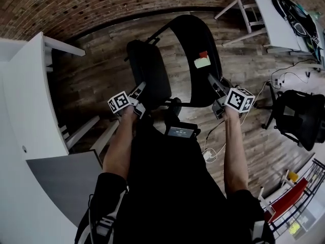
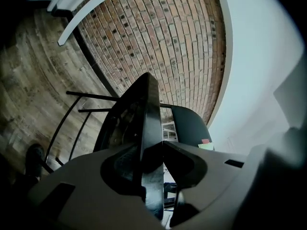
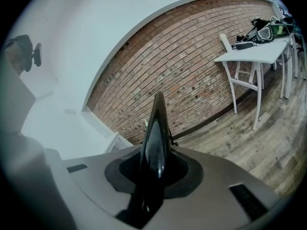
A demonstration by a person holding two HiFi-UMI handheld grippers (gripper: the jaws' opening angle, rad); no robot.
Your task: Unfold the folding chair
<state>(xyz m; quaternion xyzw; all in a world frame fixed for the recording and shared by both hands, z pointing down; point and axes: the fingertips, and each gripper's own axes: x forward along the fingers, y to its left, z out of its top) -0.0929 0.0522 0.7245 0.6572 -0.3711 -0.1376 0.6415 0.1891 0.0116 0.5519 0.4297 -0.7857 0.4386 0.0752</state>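
Chair seat (image 1: 150,70) tight in left claw (image 1: 139,90), backrest (image 1: 190,44) tight in right claw (image 1: 213,81).

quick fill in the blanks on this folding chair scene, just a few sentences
The black folding chair stands on a ____ plank floor. Behind it rises a reddish ____ wall. The right tongs clamp the chair panel bearing two sticky notes, one red and one ____. The dark bag lies on a ____ table.
Missing words: wooden; brick; green; white.
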